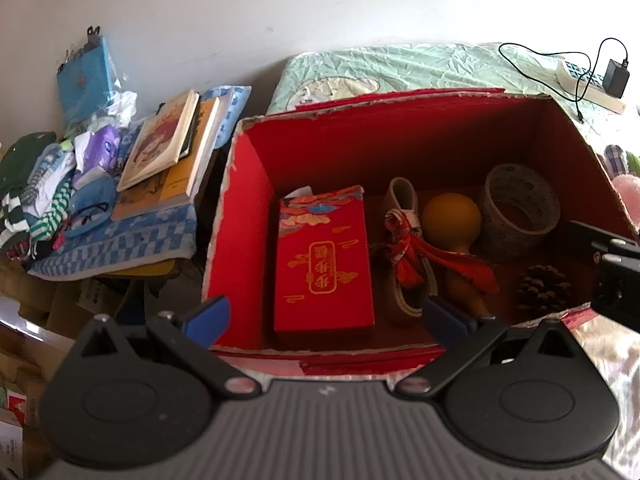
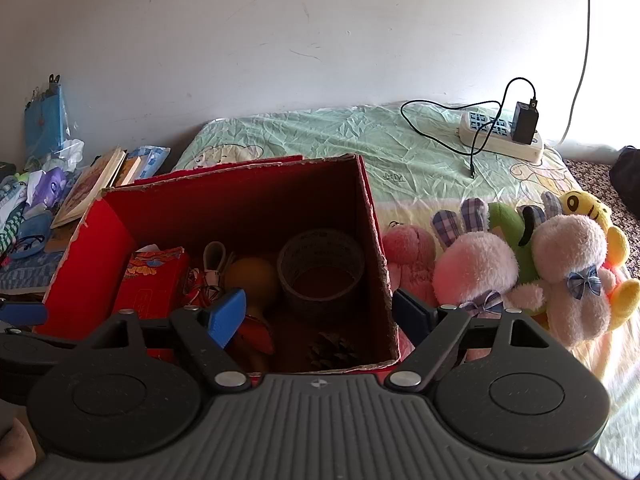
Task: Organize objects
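Observation:
A red cardboard box stands open on the bed. Inside lie a red envelope pack, a webbing strap with a red ribbon, an orange gourd, a tape roll and a pine cone. My left gripper hangs open over the box's near edge, nothing between its fingers. My right gripper is open too, straddling the box's right front corner. Several plush toys lie right of the box.
A power strip with a charger and cable rests on the green bedsheet behind the box. Left of the box, books and a heap of clothes and bags sit on a blue checked cloth. A white wall backs everything.

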The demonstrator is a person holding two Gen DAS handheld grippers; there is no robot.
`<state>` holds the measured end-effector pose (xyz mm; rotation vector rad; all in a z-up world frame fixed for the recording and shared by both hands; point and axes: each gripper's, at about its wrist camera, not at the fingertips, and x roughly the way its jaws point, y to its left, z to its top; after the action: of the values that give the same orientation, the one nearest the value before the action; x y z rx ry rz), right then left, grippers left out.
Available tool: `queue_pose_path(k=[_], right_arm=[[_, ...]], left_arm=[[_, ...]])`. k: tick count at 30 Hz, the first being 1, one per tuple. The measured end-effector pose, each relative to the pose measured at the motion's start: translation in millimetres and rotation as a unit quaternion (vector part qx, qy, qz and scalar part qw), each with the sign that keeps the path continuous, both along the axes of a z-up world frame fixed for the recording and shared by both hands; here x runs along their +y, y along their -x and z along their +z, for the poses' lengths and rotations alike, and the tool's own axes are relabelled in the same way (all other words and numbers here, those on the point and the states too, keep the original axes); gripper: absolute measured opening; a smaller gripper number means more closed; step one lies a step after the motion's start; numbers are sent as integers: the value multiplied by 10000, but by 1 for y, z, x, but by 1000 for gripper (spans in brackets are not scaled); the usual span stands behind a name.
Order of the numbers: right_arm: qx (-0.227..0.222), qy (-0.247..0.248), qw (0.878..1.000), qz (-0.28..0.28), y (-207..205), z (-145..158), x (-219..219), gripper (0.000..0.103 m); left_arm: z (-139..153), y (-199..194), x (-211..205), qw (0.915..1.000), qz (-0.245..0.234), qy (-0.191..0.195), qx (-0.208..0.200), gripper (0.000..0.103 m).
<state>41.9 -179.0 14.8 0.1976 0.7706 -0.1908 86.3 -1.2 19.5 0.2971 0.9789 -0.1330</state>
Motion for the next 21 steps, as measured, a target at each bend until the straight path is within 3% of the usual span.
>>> queue_pose_path(k=[21], right_arm=[[-299,68,9995,43,12,17,-2,82]], left_arm=[[24,10,6,9991,179,-49,-376,102]])
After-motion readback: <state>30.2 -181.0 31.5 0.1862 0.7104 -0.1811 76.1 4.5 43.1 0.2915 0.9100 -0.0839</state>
